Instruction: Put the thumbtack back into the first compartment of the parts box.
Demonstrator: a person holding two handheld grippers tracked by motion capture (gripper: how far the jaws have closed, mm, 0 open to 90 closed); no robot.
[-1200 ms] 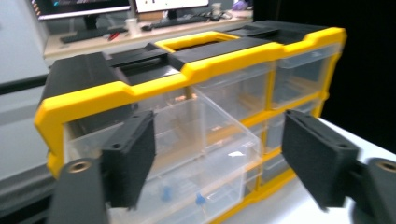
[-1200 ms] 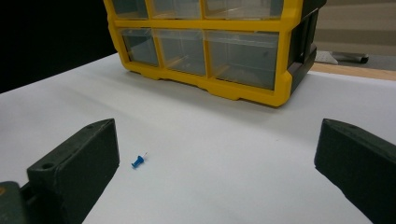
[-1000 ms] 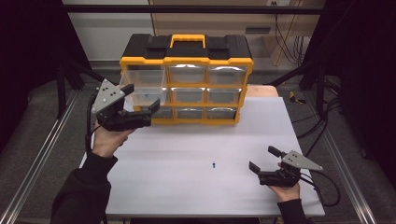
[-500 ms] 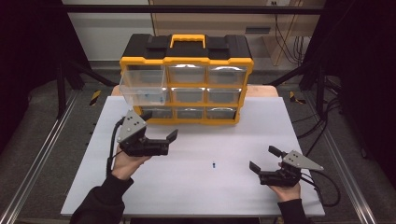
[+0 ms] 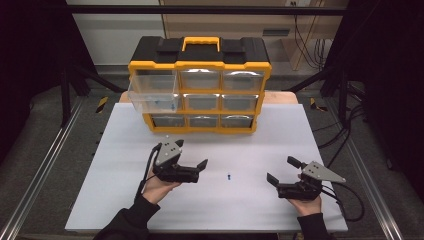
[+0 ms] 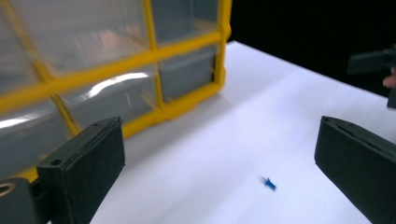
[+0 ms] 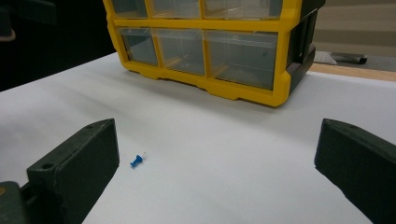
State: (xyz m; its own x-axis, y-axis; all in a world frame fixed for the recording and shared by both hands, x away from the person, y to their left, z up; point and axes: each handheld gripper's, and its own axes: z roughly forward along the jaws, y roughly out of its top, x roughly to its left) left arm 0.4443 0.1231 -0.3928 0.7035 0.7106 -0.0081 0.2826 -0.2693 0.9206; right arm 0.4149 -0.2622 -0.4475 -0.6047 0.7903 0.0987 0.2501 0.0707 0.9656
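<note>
grey floor (image 5: 45, 145) with metal rails, dark surroundings, cables (image 5: 300, 40) behind the table.

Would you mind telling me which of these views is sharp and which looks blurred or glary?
Left gripper view: the organizer is smeared and its clear drawers carry white glare, though the blue pushpin stays readable. Right gripper view: crisp on the organizer and pushpin. High view: evenly lit white table, dark surroundings.

Glossy yellow-and-black plastic framed the organizer (image 5: 200, 85), its clear plastic drawers (image 7: 240, 56) shone, the table (image 5: 300, 135) looked smooth matt white, hand-held gripper pads (image 7: 77, 170) matt black.
</note>
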